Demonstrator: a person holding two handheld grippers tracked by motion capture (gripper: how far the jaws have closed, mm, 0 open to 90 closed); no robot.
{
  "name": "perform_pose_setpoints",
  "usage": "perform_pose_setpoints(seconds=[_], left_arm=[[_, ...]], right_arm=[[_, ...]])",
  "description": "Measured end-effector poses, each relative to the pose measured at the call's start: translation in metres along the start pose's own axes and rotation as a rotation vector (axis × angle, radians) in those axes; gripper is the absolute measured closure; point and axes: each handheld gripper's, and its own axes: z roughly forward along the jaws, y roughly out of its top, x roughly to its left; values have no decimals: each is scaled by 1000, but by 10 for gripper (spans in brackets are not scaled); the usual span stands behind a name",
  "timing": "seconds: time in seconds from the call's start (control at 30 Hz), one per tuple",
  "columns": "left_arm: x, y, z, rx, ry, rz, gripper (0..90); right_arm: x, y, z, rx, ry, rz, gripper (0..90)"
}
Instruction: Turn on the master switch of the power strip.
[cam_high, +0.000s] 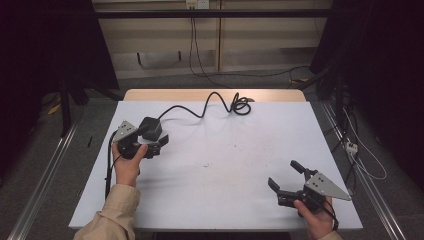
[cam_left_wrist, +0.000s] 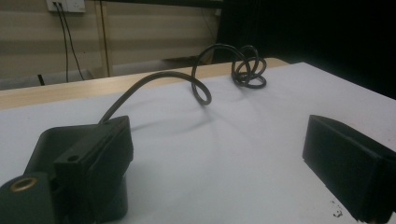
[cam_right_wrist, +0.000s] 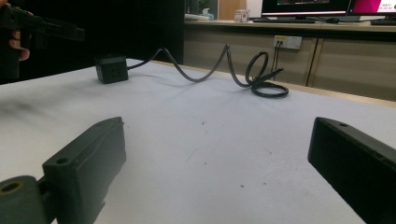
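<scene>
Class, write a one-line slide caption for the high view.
Left gripper, jaws open, beside the black power cube and its coiled cable; right gripper open over the white table.

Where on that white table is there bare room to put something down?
The wide middle of the table, between the left gripper and the right gripper, lies bare, as does the near edge between the person's arms. It is crowded at the far left, around the black box and its cable.

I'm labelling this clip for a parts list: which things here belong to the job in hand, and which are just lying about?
In the job:
black cube adapter
its coiled cable
left hand-held gripper, open beside the cube

Lying about:
wall socket
monitors
floor cables
</scene>
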Motion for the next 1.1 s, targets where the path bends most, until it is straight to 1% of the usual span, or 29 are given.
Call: perform_pose_setpoints(seconds=[0.2, 0.43, 0.63, 0.67, 0.8, 0.97, 1.03, 1.07, 1.1], left_arm=[[3, 3, 1, 10, 9, 11, 88], [4, 7, 4, 12, 4, 18, 99], [7, 9, 6, 9, 11, 16, 121], [8, 9, 7, 6, 9, 8, 122], [9, 9, 7, 12, 15, 15, 130], [11, 8, 7, 1, 19, 0, 147], [12, 9, 7, 2, 25, 6, 153], [13, 9, 8, 17, 29, 16, 155], [13, 9, 8, 17, 29, 16, 156]], right_arm=[[0, 0, 0, -3, 2, -1, 36], [0, 0, 0, -1, 1, -2, 36], [0, 0, 0, -1, 2, -3, 36], [0, 0, 0, 0, 2, -3, 37], [0, 0, -1, -1, 2, -3, 37], [0, 0, 0, 0, 0, -3, 36], [0, 0, 0, -1, 0, -2, 36], [0, 0, 0, 0, 0, -3, 36], [0, 0, 0, 0, 0, -3, 36]])
